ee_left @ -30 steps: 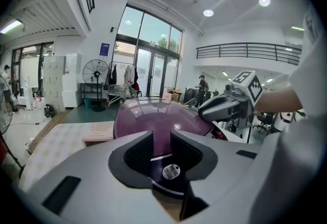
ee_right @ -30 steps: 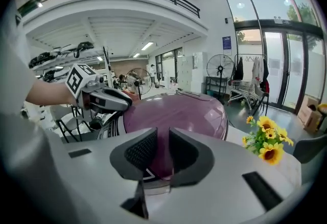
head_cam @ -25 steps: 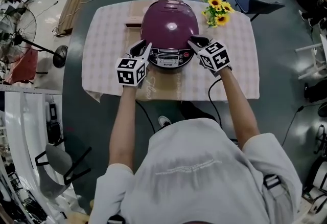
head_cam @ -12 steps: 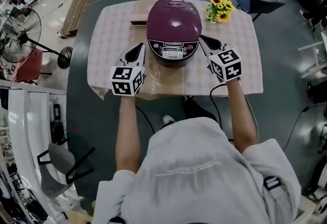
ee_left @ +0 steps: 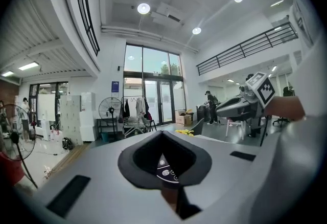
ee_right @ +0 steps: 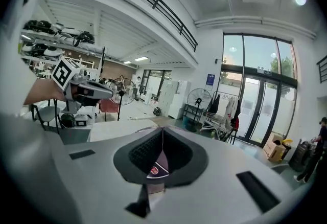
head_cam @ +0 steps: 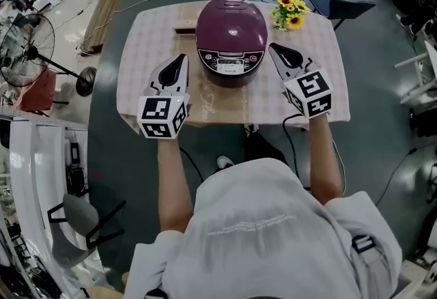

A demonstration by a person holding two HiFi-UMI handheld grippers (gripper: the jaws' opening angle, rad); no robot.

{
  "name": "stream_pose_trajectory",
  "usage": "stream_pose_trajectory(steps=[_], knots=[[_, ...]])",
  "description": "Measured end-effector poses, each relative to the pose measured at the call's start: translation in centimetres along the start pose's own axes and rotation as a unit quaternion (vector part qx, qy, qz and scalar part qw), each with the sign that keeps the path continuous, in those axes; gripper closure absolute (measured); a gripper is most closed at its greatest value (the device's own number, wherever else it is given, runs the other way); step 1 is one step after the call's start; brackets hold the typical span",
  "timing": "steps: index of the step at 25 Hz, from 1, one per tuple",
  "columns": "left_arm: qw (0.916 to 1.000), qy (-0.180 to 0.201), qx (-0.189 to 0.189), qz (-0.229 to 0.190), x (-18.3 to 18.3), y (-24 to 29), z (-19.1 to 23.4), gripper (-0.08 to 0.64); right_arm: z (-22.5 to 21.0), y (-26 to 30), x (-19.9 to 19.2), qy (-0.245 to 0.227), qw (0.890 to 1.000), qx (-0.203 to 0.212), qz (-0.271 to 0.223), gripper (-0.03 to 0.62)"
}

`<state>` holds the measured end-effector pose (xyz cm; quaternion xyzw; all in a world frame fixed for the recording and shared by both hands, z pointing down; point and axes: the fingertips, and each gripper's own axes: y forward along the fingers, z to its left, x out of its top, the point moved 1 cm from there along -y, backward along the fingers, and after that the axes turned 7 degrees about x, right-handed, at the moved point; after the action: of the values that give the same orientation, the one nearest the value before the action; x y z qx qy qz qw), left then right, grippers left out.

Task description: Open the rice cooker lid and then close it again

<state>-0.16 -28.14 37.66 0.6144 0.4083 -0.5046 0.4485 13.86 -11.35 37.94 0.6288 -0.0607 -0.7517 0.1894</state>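
Observation:
The purple rice cooker [head_cam: 231, 30] stands at the middle of the checked table [head_cam: 147, 41] with its lid down and its control panel facing me. My left gripper [head_cam: 179, 60] hangs in the air left of the cooker, shut and empty. My right gripper [head_cam: 274, 49] hangs on the right side, also shut and empty; neither touches the cooker. In the left gripper view the shut left gripper [ee_left: 162, 136] leaves a sliver of the control panel [ee_left: 166, 173] showing, with the right gripper [ee_left: 240, 106] off to the right. The right gripper [ee_right: 162, 133] is likewise shut in its own view.
Sunflowers [head_cam: 288, 9] stand at the table's far right corner, and a brown box [head_cam: 184, 29] lies behind the cooker on the left. A chair [head_cam: 336, 1] stands beyond the table. A standing fan [head_cam: 27, 41] is on the floor at the left.
Both grippers have come away from the cooker's front sides, rising and drawing back toward me and apart. Their jaws have closed. The lid has stayed down.

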Motion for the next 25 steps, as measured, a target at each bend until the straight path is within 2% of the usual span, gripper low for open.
stream_pose_trajectory(steps=[5, 12, 18, 25], knots=[[0.9996, 0.022, 0.011, -0.013, 2.1, -2.0, 0.3, 0.545, 0.7, -1.5, 1.8, -0.007, 1.000, -0.004, -0.015, 0.565], [0.9986, 0.038, 0.028, -0.024, 3.9, -3.4, 0.8, 0.545, 2.3, -1.9, 4.1, -0.016, 0.999, 0.014, -0.041, 0.564], [0.9982, 0.047, 0.012, -0.037, 4.7, -3.7, -0.4, 0.545, 3.2, -1.6, 5.0, -0.026, 0.999, 0.020, -0.043, 0.565], [0.9976, 0.056, 0.013, -0.038, 4.9, -3.3, -0.1, 0.545, 2.9, -1.4, 5.6, -0.034, 0.998, 0.020, -0.045, 0.566]])
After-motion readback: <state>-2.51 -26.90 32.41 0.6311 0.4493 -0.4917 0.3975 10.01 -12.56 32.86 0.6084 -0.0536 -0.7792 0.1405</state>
